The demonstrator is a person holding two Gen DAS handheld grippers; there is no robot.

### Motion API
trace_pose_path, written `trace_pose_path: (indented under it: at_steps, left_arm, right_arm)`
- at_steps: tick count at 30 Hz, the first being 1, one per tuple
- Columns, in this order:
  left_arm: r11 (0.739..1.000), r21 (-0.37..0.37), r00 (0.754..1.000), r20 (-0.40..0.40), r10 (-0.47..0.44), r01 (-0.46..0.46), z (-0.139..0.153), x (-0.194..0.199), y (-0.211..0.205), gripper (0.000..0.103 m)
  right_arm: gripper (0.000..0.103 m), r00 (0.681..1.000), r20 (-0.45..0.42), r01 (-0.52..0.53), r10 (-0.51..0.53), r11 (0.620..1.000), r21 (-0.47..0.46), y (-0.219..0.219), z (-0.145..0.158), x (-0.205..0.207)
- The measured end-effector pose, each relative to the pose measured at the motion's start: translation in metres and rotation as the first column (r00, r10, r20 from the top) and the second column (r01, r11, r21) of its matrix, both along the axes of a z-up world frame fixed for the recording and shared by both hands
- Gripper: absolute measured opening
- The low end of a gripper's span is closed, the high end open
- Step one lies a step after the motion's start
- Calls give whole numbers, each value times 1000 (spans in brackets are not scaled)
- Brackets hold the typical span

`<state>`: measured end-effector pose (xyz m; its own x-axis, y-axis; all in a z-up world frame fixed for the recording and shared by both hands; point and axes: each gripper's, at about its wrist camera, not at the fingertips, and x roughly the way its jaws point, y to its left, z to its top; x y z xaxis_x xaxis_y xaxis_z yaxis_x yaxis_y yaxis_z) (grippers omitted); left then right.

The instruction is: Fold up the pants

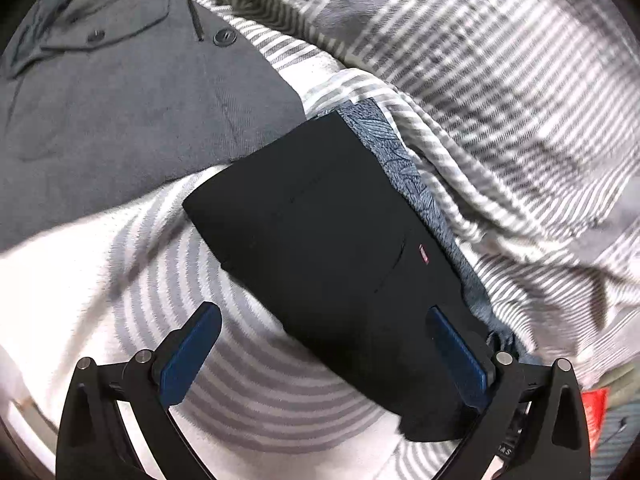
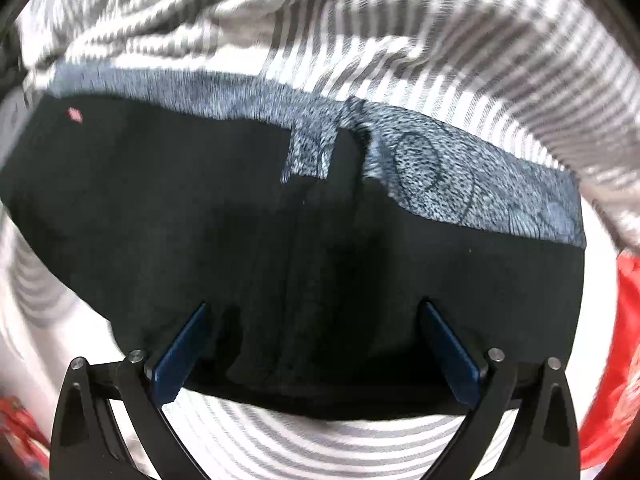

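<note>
The left gripper (image 1: 325,322) has its blue-padded fingers spread wide apart and holds nothing. Its right pad (image 1: 456,356) lies over the near end of the black pants (image 1: 320,240), while its left pad (image 1: 192,356) stands over the striped bedsheet (image 1: 248,400). The pants are folded into a compact dark rectangle that runs away from the gripper at a slant, with a small red tag (image 1: 423,257) near one edge. A blue patterned cloth (image 1: 400,160) shows along the far long edge of the pants, lying underneath them. Further out, a grey buttoned garment (image 1: 132,92) lies to the upper left, and a rumpled striped blanket (image 1: 500,100) fills the right side. Something red (image 1: 595,412) shows at the lower right edge.

The right gripper (image 2: 314,330) is likewise wide open, both pads over the near edge of the pants (image 2: 240,220), gripping nothing. Beyond the pants the blue patterned cloth (image 2: 440,168) forms a band, one patch of it overlapping the black fabric. The striped blanket (image 2: 360,32) is bunched behind it, and the striped bedsheet (image 2: 320,448) shows below the fingers. Red cloth (image 2: 624,320) lies at the right edge; the view is blurred.
</note>
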<state>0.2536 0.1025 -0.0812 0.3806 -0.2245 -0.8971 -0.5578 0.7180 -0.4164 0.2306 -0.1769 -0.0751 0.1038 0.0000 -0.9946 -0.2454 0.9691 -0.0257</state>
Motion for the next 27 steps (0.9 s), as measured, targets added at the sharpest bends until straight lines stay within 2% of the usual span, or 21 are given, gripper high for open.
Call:
trace_pose_path:
  at_steps: [5,9,15,21,24,26,27]
  left_arm:
    - [1000,-24,1000,8,10,-10,-15,7,10,103]
    - [999,-41,1000,3,16,-16,-27,14,16,103]
    - [997,-67,999,-6,33,-33,-38,18,25,103]
    - [993,-105,998,-5,55,-55,-44,23,28,103]
    - [993,-100,998,-8,57,-57,-46,28,26,103]
    - [996,-73,998,-19,56,-57,-45,29,24,97]
    - [997,-49,998,-32,55,-56,-45,30,23,90]
  right_arm:
    - [93,996,-14,91,-90,987,133,-14,18,-3]
    - [81,992,-27,127,-124,968,218,-17,31,-5]
    - [76,985,-47,171,-164,934,313,-18,39,-1]
    - [68,989,-63,148,-135,909,390,-5,52,-2]
    - [68,993,-65,117,-99,901,418,9,57,-2]
    - [67,995,-66,99,-78,898,429,18,59,-1]
    - [67,995,-68,96,-74,896,434,21,60,0]
